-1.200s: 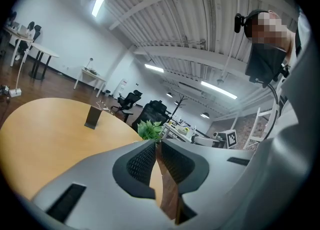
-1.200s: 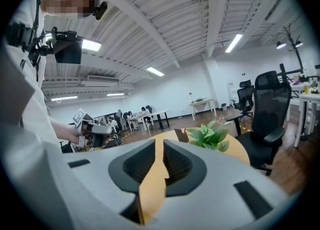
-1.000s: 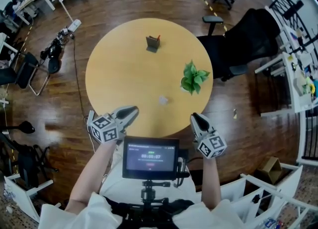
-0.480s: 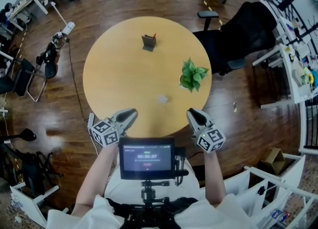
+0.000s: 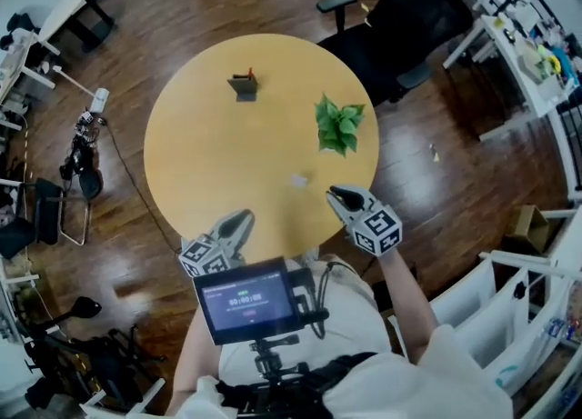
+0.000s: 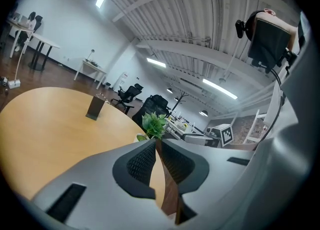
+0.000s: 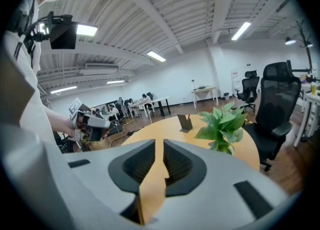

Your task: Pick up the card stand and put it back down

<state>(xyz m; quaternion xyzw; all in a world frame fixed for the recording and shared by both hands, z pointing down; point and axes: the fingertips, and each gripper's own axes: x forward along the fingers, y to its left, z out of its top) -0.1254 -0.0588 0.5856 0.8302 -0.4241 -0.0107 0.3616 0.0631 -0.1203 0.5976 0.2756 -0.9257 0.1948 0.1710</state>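
Dark grey card stand, green plant

Round wooden table on dark plank floor. Green potted plant near table's right edge. Small pale scrap toward near edge, apart from plant. Black office chair just beyond far-right edge. Small lit screen below near edge. White desks at far left.

The right hand-held gripper has edged in over the table rim — nearer the plant.
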